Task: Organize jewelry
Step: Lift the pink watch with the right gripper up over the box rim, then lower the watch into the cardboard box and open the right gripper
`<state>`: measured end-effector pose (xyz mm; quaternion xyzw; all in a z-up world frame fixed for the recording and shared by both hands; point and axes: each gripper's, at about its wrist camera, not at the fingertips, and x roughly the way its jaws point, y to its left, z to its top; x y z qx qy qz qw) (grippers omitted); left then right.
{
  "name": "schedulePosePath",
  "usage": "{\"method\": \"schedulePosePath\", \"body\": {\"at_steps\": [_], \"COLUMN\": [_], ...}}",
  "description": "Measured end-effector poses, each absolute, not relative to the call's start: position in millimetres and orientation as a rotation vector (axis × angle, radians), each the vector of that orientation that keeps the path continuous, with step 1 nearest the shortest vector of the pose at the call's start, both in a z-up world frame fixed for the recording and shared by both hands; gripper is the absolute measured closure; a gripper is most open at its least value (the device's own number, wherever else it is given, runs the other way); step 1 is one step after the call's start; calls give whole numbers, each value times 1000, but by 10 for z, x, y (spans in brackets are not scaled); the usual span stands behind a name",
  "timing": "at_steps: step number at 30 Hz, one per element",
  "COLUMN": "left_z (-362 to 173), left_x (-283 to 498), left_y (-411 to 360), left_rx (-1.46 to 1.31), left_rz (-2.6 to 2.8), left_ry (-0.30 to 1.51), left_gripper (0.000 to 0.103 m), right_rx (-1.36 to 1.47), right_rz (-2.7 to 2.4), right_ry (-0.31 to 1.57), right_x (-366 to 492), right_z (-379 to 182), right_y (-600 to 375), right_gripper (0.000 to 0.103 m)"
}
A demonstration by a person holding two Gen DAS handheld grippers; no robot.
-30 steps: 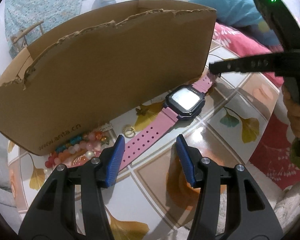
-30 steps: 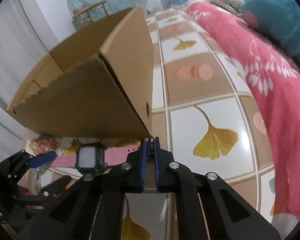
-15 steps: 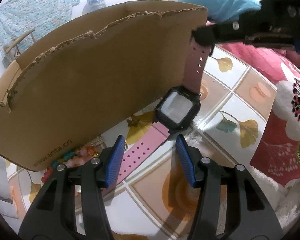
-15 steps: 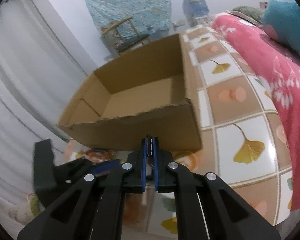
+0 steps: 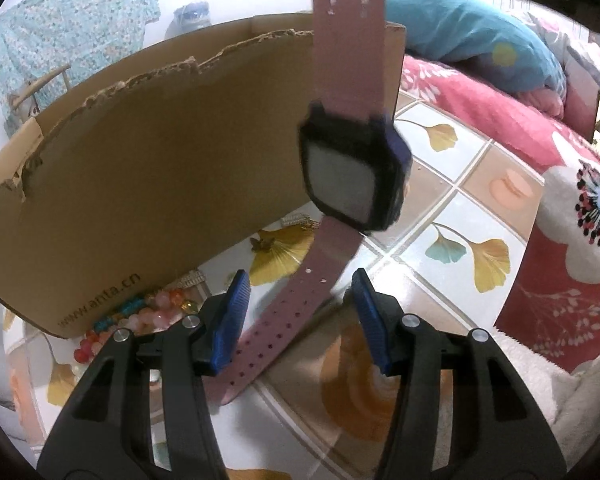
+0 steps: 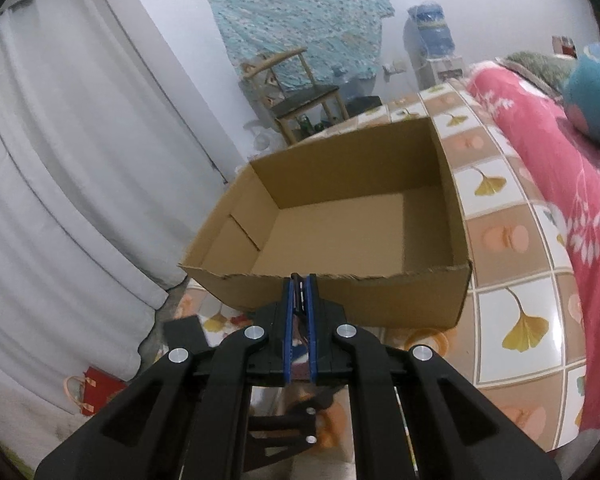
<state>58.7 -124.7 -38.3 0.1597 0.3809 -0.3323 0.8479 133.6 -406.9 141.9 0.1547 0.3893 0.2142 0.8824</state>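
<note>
Jewelry first: a little heap of bead bracelets [image 5: 140,316] is lying on the tiled worktop [image 5: 472,196] at the far left, tucked against the front wall of the cardboard box [image 5: 148,184]. Moving right, the left claw [image 5: 298,320] is hovering low over the tiles with its blue pads spread apart, not gripping anything; the tail end of the pink watch [image 5: 352,168] strap is dangling between them without touching either pad. The watch itself is hanging in the air in front of the box's right corner, black face toward the camera, blurry. Over on the right, the right claw [image 6: 300,330] is pinching the watch's upper strap, pads pressed tight together on it, just above the box's near rim. Inside, the box is looking bare.
</note>
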Motion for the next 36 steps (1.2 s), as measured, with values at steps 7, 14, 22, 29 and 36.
{"method": "schedulePosePath", "body": {"at_steps": [7,14,22,29,36], "left_z": [-319,1,612,1054,1024], "left_x": [446,265,364,789,1621], "left_y": [-1174,-966,-745,-569,-533], "left_rx": [302,274,276,203,-31], "left_rz": [-699,-646,-599,-694,-821], "left_ry": [749,655,562,625,998], "left_gripper": [65,97,101,101,101], "right_rx": [263,229,239,374,400], "right_rz": [442,466,517,518,434], "right_ry": [750,669,572,689,966], "right_x": [1192,1025,1225,2195,3003], "right_z": [1801,2180,2608,2501,1804], "right_y": [-3899,-3772,-3800,-4109,-4208], "right_gripper": [97,97,97,97,97]}}
